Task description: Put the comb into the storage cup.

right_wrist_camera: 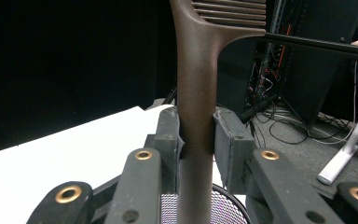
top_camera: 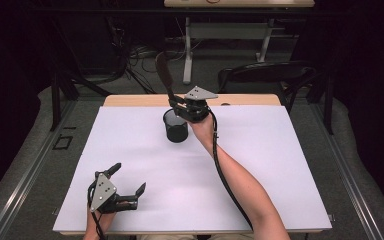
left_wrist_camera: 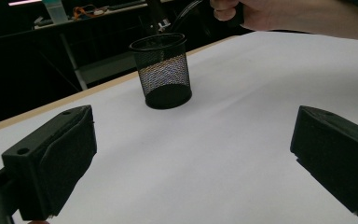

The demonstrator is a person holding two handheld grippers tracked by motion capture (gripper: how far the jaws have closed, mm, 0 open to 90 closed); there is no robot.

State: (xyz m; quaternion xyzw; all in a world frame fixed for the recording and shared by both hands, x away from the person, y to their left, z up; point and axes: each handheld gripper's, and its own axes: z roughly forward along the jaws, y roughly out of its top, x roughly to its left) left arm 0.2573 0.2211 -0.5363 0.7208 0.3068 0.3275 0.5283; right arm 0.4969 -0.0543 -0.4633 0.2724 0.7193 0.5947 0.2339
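On the white surface (top_camera: 260,165) a black mesh cup (top_camera: 175,126) stands upright toward twelve o'clock, a little left of centre. The right tool (top_camera: 177,103) is held just above the cup's rim at its one o'clock side, gripped by the person's right hand (top_camera: 203,127), whose forearm reaches in from five o'clock. Its jaws are clamped on the handle of a dark brown comb (top_camera: 165,74), which rises up and away toward twelve o'clock; in the right gripper view the comb (right_wrist_camera: 196,93) stands between the two pads, teeth at the top, its lower end pointing down at the mesh cup (right_wrist_camera: 223,205) below. The left tool (top_camera: 128,184) rests low on the surface at seven o'clock, well apart from the cup, its jaws spread wide and holding nothing. From the left gripper view the mesh cup (left_wrist_camera: 161,70) stands beyond the open jaws, with the right hand (left_wrist_camera: 242,13) above it.
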